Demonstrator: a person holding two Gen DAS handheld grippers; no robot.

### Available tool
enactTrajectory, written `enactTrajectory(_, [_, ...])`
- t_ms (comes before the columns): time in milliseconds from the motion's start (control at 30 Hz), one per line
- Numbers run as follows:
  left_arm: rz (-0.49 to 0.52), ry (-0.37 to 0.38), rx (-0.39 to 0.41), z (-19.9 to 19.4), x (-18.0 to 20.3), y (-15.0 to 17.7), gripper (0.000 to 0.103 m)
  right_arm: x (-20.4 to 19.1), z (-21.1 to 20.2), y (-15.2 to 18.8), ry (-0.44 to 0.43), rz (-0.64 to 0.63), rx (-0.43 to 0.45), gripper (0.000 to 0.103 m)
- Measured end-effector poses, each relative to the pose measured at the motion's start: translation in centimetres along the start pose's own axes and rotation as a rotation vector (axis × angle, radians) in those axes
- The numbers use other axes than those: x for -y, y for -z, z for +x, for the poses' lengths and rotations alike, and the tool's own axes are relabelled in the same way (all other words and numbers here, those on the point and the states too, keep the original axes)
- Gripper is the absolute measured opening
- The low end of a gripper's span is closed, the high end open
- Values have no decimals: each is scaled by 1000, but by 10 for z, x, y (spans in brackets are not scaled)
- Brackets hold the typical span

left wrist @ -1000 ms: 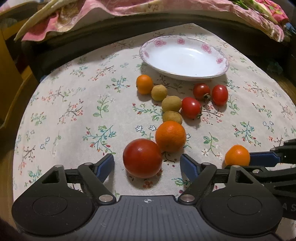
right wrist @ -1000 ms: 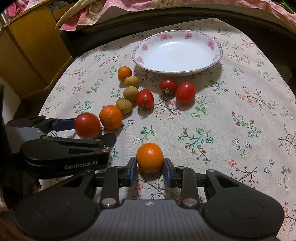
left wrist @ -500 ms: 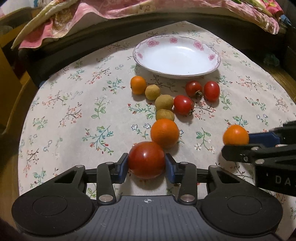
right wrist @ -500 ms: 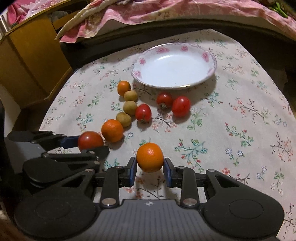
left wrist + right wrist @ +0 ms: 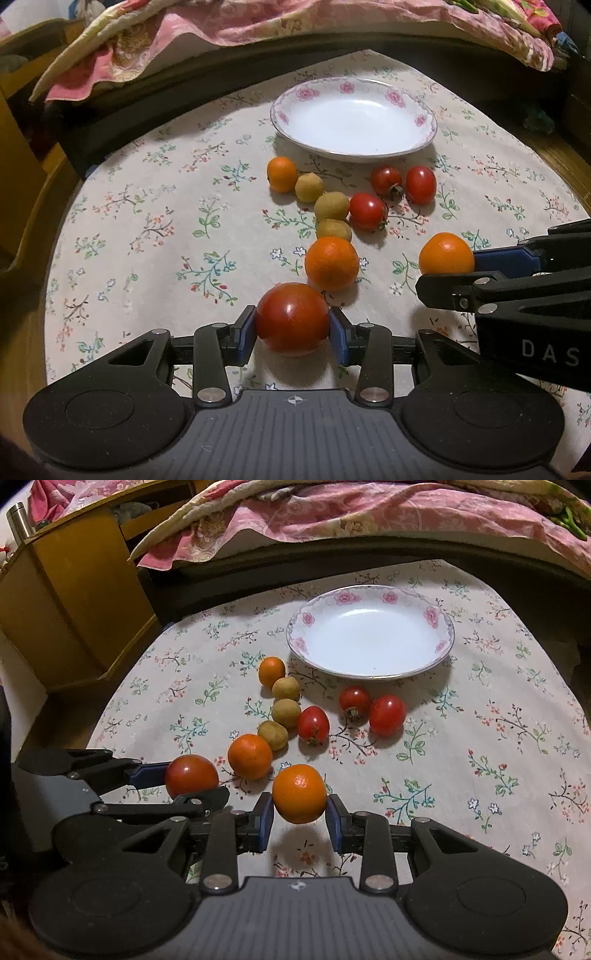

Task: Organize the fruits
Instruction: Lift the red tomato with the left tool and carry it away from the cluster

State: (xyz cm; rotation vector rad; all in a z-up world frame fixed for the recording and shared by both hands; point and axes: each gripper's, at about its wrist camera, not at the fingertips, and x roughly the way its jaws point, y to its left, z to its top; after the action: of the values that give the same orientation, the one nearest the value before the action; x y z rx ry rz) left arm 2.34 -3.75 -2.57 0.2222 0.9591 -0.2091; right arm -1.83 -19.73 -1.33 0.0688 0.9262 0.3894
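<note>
Fingers of the left gripper [image 5: 292, 334] clamp a large tomato [image 5: 292, 318] at lower centre of the left view, the empty plate [image 5: 424, 114] above. In the right view, the right gripper [image 5: 300, 818] clamps an orange [image 5: 299, 793] at centre, plate upper right.

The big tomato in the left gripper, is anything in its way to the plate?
Yes. Between the big tomato and the plate lie an orange, three small tan fruits and small tomatoes. Carried above them, nothing blocks it.
</note>
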Motion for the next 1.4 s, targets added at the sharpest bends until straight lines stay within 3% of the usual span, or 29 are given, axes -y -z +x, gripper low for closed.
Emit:
enactTrajectory(867, [15,-55,102,-22,10,-37,48,9,-27,-33,30,22,103,34])
enactTrajectory(967, [34,-18,107,-27,18,-43,50,9,-30,-40,-30,53,103,34])
enactTrajectory(1033, [78,-36,125,-30,28,-48,52,1,-33,-47,-3,34,126,34])
enactTrajectory(1133, [45,-71,144,-27,19,-58,49,3,-37,-58,10,37,164,34])
enactTrajectory(1300, [-54,-33,85,-9,-10,-55,45,26,-37,-67,46,81,182,34])
enactTrajectory(1400, [-76,33,68,-8,-18,-44,46,37,-31,-60,56,89,153,34])
